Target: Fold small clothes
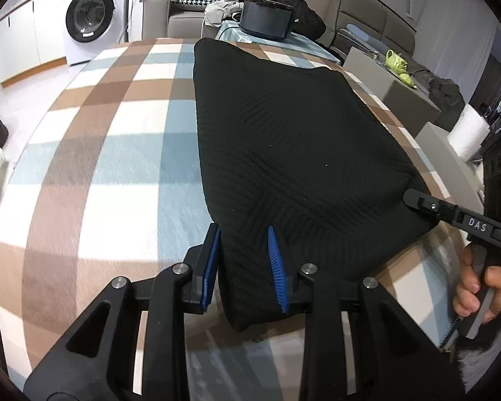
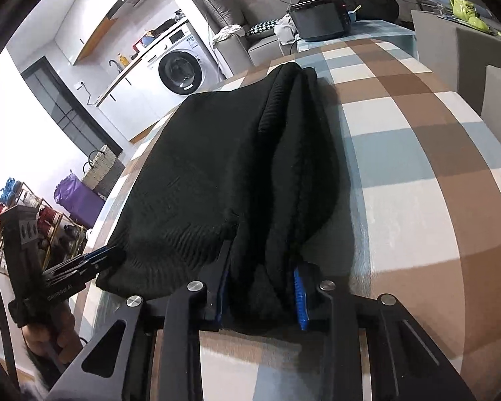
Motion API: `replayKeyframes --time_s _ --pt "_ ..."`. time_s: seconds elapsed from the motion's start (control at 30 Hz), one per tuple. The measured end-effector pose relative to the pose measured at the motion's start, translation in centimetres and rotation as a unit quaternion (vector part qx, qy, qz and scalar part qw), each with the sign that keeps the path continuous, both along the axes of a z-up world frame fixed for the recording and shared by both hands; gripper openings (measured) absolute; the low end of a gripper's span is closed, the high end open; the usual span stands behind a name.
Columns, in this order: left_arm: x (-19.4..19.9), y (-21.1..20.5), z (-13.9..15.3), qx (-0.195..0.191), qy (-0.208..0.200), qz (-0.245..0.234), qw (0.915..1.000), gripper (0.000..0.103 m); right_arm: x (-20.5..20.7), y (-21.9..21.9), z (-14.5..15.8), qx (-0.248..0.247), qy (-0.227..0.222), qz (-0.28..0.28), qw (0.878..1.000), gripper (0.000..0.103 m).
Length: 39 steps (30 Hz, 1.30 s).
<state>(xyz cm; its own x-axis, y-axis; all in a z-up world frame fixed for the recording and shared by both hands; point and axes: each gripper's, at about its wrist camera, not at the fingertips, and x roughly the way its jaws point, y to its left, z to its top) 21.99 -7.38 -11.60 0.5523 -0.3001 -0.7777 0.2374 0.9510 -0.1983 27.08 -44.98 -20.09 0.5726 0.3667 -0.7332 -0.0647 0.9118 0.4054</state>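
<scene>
Left wrist view, garment: I see the black knit garment (image 1: 284, 140) lying flat on the checked tablecloth (image 1: 117, 140), its long axis running straight ahead of my left gripper (image 1: 247, 264), away from me.
Left wrist view, grip: the near left corner of the cloth sits between the blue pads (image 1: 275, 260); the jaws stand partly apart around it, and I judge them closed onto the fabric, lightly bunched.
Left wrist view, other hand: my right gripper (image 1: 417, 200) comes in from the right, touching the near right corner.
Right wrist view, garment: the same garment (image 2: 217, 167) stretches forward and to the left of my right gripper (image 2: 260, 287); a thick rolled edge runs ahead along its right side.
Right wrist view, grip: the jaws pinch that bunched near edge between the pads (image 2: 299, 297).
Right wrist view, other hand: my left gripper (image 2: 80, 264) holds the near corner off to the left.
Key relation: both grippers hold the near short edge, equally close; I judge the fold goes forward along the long axis.
</scene>
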Motion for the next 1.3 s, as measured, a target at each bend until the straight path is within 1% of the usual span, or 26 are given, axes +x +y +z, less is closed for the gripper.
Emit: replayKeyframes --time_s 0.27,0.43,0.57,0.6,0.67,0.73,0.87,1.0,1.1,1.13,1.17,1.2,1.23,1.27,1.3 --pt "2.4 0.0 -0.2 0.019 -0.019 0.009 0.9996 0.026 1.7 1.5 -0.1 -0.013 0.0 -0.007 1.0 0.031" --pt "3.3 0.2 -0.2 0.019 -0.022 0.01 0.9995 0.026 2.1 2.2 0.1 -0.026 -0.001 -0.011 1.0 0.031" --pt "3.6 0.7 -0.3 0.008 -0.019 0.011 0.9997 0.026 2.0 2.5 0.2 -0.034 -0.001 -0.011 0.999 0.032" --pt "3.6 0.8 -0.3 0.006 -0.018 0.011 0.9998 0.026 2.0 2.5 0.3 -0.035 -0.002 -0.011 0.999 0.033" --pt "3.4 1.0 -0.3 0.005 -0.019 0.012 0.9997 0.026 1.7 2.4 0.4 -0.038 -0.005 -0.01 0.999 0.04" --pt "3.1 1.3 -0.1 0.006 -0.024 0.012 0.9996 0.026 1.2 1.9 0.9 -0.03 -0.008 -0.012 0.999 0.043" --pt "2.4 2.0 0.3 0.008 -0.03 0.022 0.9993 0.026 0.1 -0.3 1.7 -0.001 -0.022 -0.034 0.999 0.043" --pt "1.8 2.5 1.3 0.014 -0.038 0.035 0.9986 0.027 0.1 -1.3 1.5 0.041 -0.009 -0.036 0.998 0.042" --pt "0.7 2.4 2.5 0.007 -0.047 0.03 0.9984 0.035 0.3 -1.0 1.2 0.071 -0.001 -0.026 0.997 0.042" --pt "0.2 2.2 2.9 0.007 -0.052 0.026 0.9983 0.043 0.4 -0.9 1.2 0.082 0.003 -0.024 0.996 0.042" --pt "-0.1 2.0 3.3 0.006 -0.057 0.023 0.9981 0.053 0.4 -0.8 1.4 0.087 0.004 -0.023 0.996 0.042" --pt "-0.6 1.5 3.8 0.006 -0.064 0.016 0.9978 0.058 0.3 -0.7 1.7 0.086 0.001 -0.022 0.996 0.04" --pt "-1.0 1.0 4.1 0.005 -0.069 0.009 0.9976 0.065 0.3 -0.6 1.9 0.083 -0.004 -0.02 0.996 0.029" --pt "-1.4 0.1 4.5 0.002 -0.079 -0.009 0.9968 0.068 0.2 -0.5 2.4 0.079 -0.014 -0.016 0.997 0.018" --pt "-1.8 -0.8 4.8 0.0 -0.086 -0.027 0.9959 0.069 0.2 -0.2 2.8 0.069 -0.021 -0.01 0.997 0.013"
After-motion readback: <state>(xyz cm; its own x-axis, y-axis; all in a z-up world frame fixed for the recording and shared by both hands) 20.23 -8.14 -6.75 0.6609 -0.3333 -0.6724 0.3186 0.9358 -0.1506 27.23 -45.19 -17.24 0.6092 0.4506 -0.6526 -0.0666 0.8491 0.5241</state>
